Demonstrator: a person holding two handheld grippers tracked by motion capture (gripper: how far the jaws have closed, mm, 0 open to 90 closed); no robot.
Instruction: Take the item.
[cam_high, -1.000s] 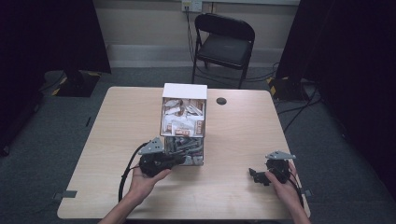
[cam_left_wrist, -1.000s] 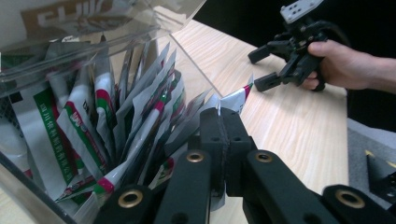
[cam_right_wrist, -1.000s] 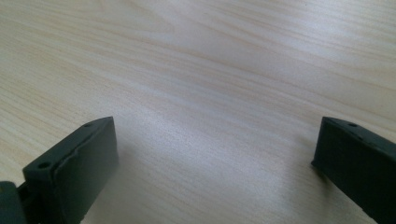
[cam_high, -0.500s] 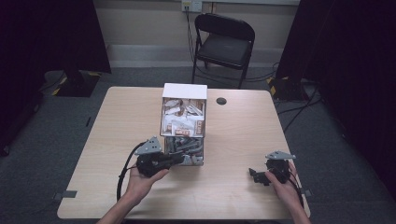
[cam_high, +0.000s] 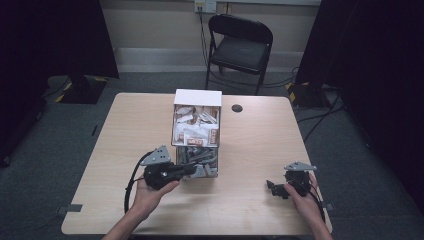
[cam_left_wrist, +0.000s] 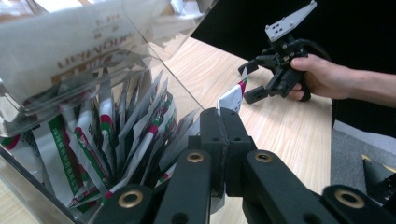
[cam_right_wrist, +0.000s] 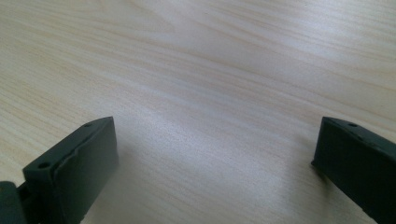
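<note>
A clear dispenser box (cam_high: 196, 125) stands mid-table, with white sachets in its upper part and green-and-red striped sachets (cam_left_wrist: 107, 140) crowded upright in its lower bin. My left gripper (cam_high: 192, 169) lies level at the bin's front opening. Its jaws (cam_left_wrist: 223, 116) are pressed together, and the corner of a striped sachet (cam_left_wrist: 232, 97) pokes out past the tips. My right gripper (cam_high: 272, 189) rests near the table's front right, far from the box. Its jaws (cam_right_wrist: 215, 154) stand wide open over bare wood, with nothing between them.
The wooden table (cam_high: 260, 145) has a small black round disc (cam_high: 237, 108) near its far edge. A black folding chair (cam_high: 240, 45) stands behind the table. The person's right hand with its gripper (cam_left_wrist: 280, 65) is seen across the table in the left gripper view.
The left gripper has edged slightly left, away from the box's front. The right gripper has stayed put.
</note>
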